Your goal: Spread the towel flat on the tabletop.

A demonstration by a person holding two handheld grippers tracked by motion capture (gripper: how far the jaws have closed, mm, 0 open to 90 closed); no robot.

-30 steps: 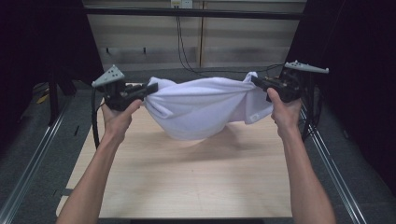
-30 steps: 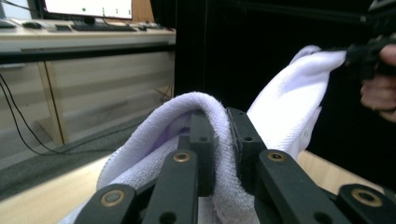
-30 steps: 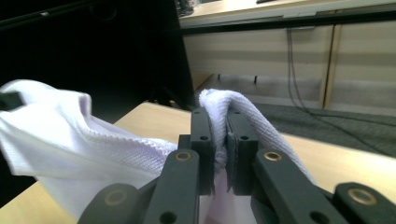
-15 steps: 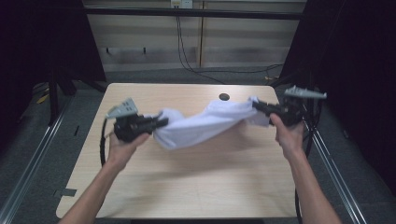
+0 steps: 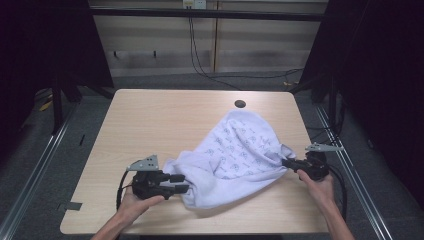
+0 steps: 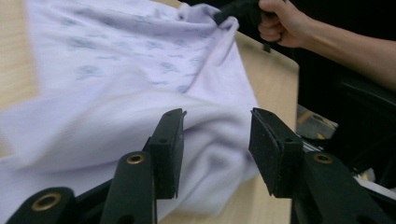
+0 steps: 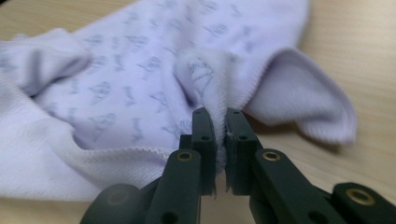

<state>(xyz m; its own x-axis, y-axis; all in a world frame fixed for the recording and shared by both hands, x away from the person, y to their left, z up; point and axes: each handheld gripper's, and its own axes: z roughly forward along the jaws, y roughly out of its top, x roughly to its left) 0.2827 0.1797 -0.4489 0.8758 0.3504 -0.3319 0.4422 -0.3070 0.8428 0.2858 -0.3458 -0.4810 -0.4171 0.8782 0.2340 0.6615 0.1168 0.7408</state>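
The right gripper (image 5: 286, 163) is clamped on the white cloth's (image 5: 240, 155) edge — a tug toward three o'clock could drag the spread cloth off the table (image 5: 165, 120). The left gripper (image 5: 183, 183), jaws just opened, stands free at the cloth's eight-o'clock corner, fabric lying loosely between them.

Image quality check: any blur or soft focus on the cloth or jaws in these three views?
High view: sharp, evenly lit, dark surround. Left gripper view: white cloth smeared, its print soft; jaws crisp. Right gripper view: cloth weave sharp at the right gripper, near jaw bodies out of focus.
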